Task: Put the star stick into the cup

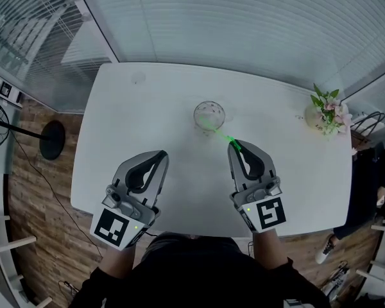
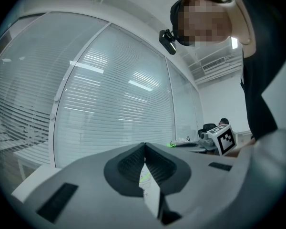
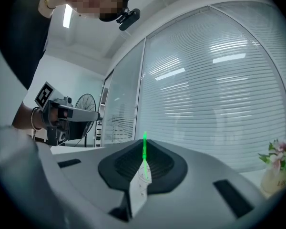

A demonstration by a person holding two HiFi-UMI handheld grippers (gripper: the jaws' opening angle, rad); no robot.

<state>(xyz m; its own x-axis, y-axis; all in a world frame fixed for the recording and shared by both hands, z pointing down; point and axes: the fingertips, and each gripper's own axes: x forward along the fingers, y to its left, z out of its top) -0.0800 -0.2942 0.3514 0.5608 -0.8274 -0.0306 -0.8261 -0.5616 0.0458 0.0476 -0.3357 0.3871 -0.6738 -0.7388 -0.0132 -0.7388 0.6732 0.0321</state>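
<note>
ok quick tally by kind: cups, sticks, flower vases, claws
glass cup: 1
green star stick: 1
vase of flowers: 1
claws: 2, left claw and right claw
total: 5

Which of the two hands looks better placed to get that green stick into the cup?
The right gripper: its jaws are shut on the green stick, whose far end reaches the cup. The left gripper is shut, holding nothing.
</note>
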